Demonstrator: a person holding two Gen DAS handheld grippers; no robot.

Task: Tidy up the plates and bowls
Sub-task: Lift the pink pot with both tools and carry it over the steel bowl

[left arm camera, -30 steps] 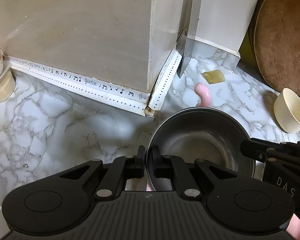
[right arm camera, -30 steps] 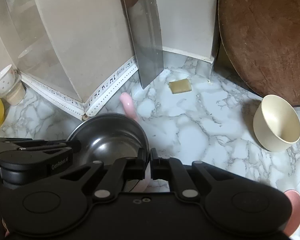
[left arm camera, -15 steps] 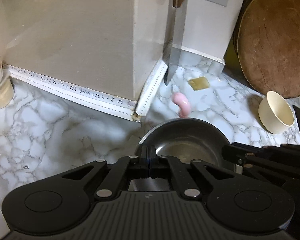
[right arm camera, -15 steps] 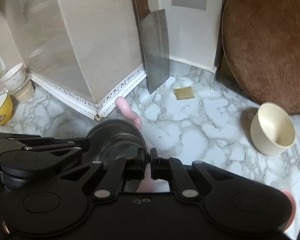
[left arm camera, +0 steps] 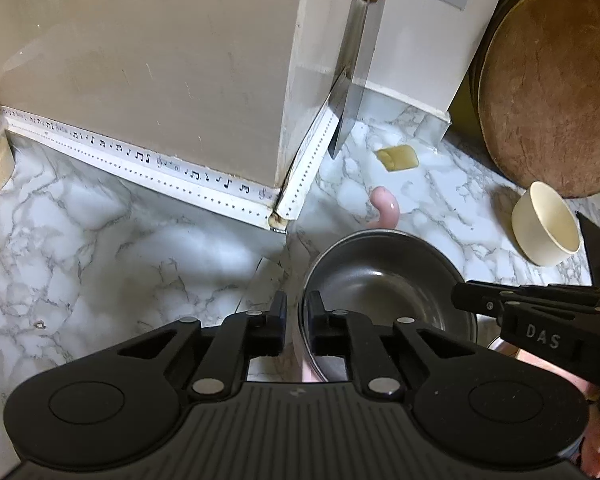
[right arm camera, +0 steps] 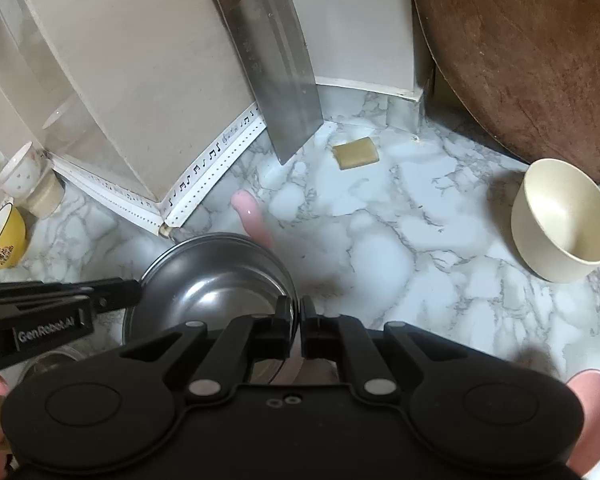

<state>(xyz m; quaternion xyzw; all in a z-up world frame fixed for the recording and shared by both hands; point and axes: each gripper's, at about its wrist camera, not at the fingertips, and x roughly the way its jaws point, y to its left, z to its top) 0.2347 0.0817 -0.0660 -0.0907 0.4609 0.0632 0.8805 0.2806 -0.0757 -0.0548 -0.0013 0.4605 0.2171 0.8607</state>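
A steel bowl [left arm camera: 384,292] is held over the marble counter by both grippers. My left gripper [left arm camera: 296,312] is shut on its left rim. My right gripper [right arm camera: 296,320] is shut on its right rim; the bowl shows in the right wrist view [right arm camera: 216,280] too. A cream bowl [right arm camera: 564,220] lies tilted on the counter to the right, also in the left wrist view [left arm camera: 548,228]. A yellow bowl [right arm camera: 0,236] and stacked cups [right arm camera: 32,184] stand at the far left. A pink plate edge [right arm camera: 592,404] shows at lower right.
A cleaver [right arm camera: 280,76] leans in the corner against a beige box [left arm camera: 148,60]. A round wooden board [left arm camera: 552,96] leans at the back right. A pink curved piece [left arm camera: 386,208] and a yellow sponge [left arm camera: 398,158] lie on the counter behind the steel bowl.
Both grippers, still holding the steel bowl, have shifted slightly forward and lower over the counter; the pink piece and cream bowl appear nearer. The grips have not changed.
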